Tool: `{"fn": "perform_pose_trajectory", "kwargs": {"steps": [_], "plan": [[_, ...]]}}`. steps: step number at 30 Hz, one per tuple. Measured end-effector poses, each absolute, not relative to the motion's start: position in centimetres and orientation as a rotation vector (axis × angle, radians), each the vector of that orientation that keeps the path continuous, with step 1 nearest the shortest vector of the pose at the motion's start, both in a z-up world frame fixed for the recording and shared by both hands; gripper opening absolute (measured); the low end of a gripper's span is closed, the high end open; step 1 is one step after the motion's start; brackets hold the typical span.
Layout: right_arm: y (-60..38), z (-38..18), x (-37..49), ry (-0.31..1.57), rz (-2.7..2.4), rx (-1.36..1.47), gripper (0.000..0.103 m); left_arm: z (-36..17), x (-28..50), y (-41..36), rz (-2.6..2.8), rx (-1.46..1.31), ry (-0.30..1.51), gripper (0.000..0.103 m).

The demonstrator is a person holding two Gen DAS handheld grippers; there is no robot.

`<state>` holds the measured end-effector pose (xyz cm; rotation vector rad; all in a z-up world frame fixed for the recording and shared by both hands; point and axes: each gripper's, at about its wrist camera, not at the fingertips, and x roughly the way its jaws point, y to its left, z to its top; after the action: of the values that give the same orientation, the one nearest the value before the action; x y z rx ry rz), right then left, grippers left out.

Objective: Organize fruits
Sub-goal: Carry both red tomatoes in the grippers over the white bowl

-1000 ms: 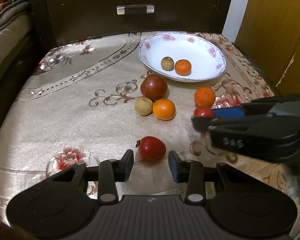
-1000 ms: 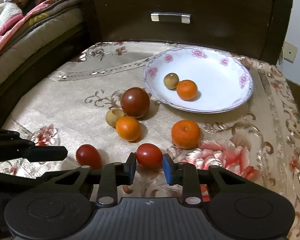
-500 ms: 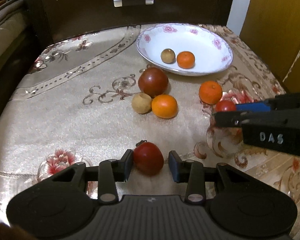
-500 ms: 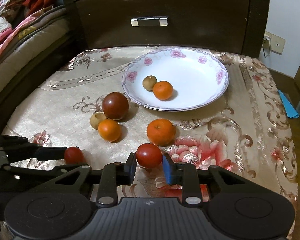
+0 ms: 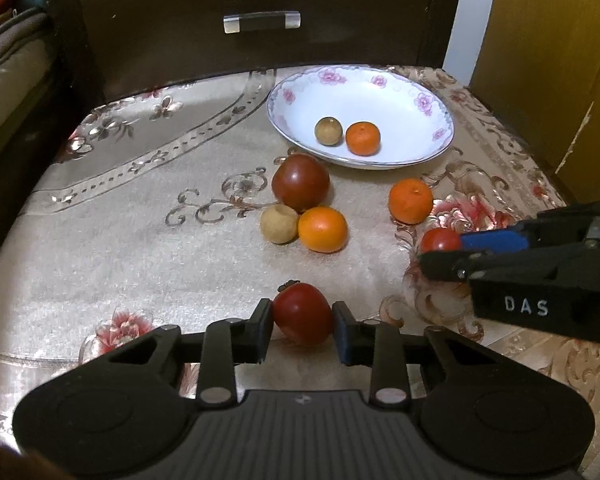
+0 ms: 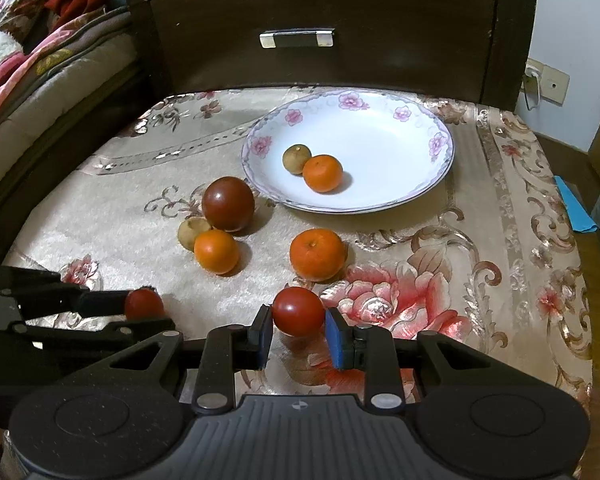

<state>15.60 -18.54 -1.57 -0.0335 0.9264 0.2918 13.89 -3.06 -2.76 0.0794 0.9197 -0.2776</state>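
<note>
My left tongs (image 5: pixel 302 322) sit low and level over the tabletop (image 5: pixel 120 240), pointing toward the plate (image 5: pixel 440 120), and both pads press the sides of a red tomato (image 5: pixel 302 312), so I read them as clamped on it. My right tongs (image 6: pixel 298 330) take the same low, forward-pointing pose and are clamped on a second, smaller tomato (image 6: pixel 298 311), nearer the plate than the first one. Seen from the left wrist, the right tongs reach in from the side with that fruit at their tips.

Short of the plate lie a loose tangerine (image 6: pixel 318 254), and further left a large dark tomato (image 6: pixel 228 203) touching a small brown fruit (image 6: pixel 192 232) and an orange (image 6: pixel 216 251). Inside the plate rest another brown fruit (image 6: pixel 296 159) and another tangerine (image 6: pixel 322 173), touching. Behind the plate stands a dark drawer front (image 6: pixel 340 0).
</note>
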Motion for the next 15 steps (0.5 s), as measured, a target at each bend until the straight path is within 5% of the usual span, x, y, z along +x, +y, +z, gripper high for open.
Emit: {"fn": "perform_pose_trajectory", "kwargs": {"steps": [15], "plan": [[-18.3,-2.25,14.93,0.952,0.316,-0.077,0.025,-3.56,13.87,-3.94,-0.306,0.117,0.945,0.04]]}}
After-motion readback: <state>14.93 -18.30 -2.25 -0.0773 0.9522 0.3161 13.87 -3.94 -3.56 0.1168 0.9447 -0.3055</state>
